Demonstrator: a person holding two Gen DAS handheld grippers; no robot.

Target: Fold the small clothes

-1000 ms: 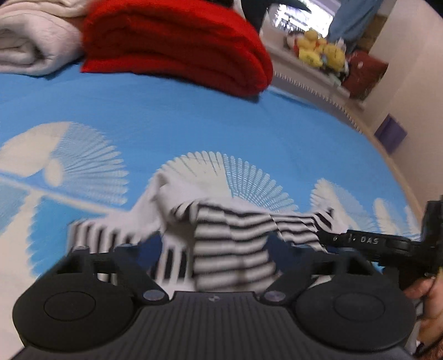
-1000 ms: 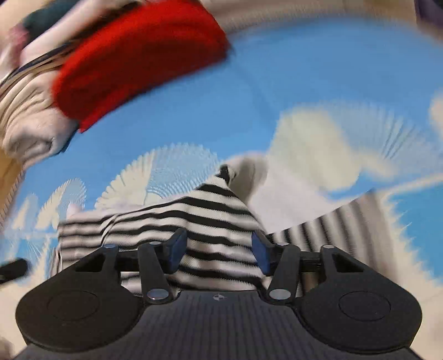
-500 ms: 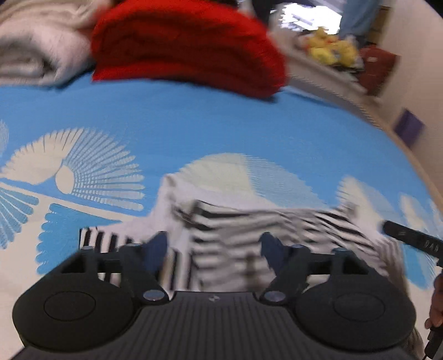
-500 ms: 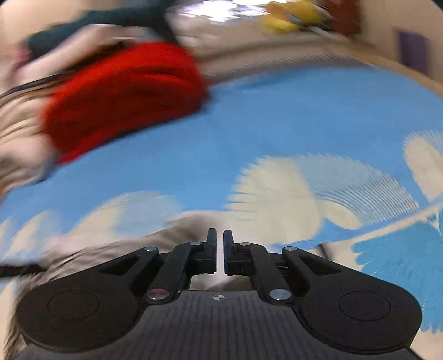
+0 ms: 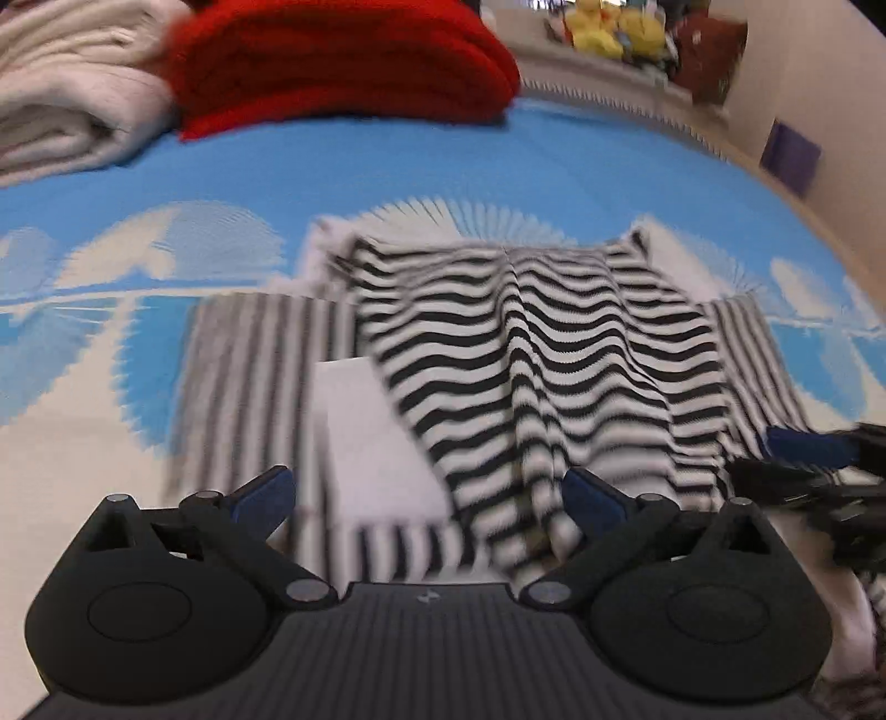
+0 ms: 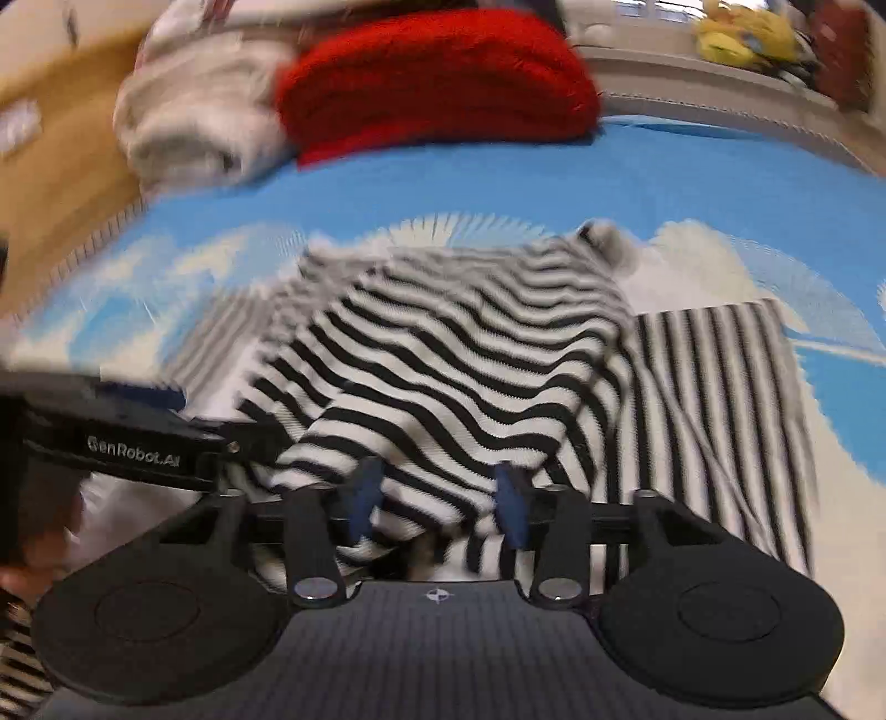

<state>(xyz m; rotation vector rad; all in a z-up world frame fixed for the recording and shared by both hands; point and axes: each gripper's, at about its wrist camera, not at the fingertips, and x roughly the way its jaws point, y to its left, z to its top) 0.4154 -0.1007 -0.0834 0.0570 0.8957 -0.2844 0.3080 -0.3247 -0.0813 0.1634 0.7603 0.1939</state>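
1. I see the striped garment [image 5: 531, 354] lying on the bed [image 5: 387, 166], black-and-white, bunched into a raised ridge down its middle, with flatter striped panels spreading to both sides
2. My left hand-held gripper [image 5: 426, 501] stands wide, its blue pads [image 5: 266, 498] well apart; the near hem of the garment lies between and below them, and I cannot tell whether either pad touches cloth
3. My right hand-held gripper [image 6: 437, 498] is parted to a middling gap, and a fold of the striped cloth sits between its blue pads [image 6: 509, 504]; the picture is blurred, so I cannot tell if the pads press on it
4. In the left wrist view the right gripper comes in from the right edge, close over the garment's right side; in the right wrist view the left gripper's body, marked GenRobot.AI, lies just beside the garment's left part
5. A plain white patch [image 5: 376, 437] of the garment shows near the left gripper, beside the striped folds
6. The far edge of the garment ends at two raised corners; beyond it there is open blue-and-white bedcover up to a folded red blanket [image 5: 343, 61] and a folded cream blanket [image 5: 72, 94], both well apart from the garment
7. The bed's right edge curves near a pale wall, and yellow plush toys [image 5: 614, 27] sit on a ledge past the red blanket
8. To the left and right of the garment the bedcover lies flat
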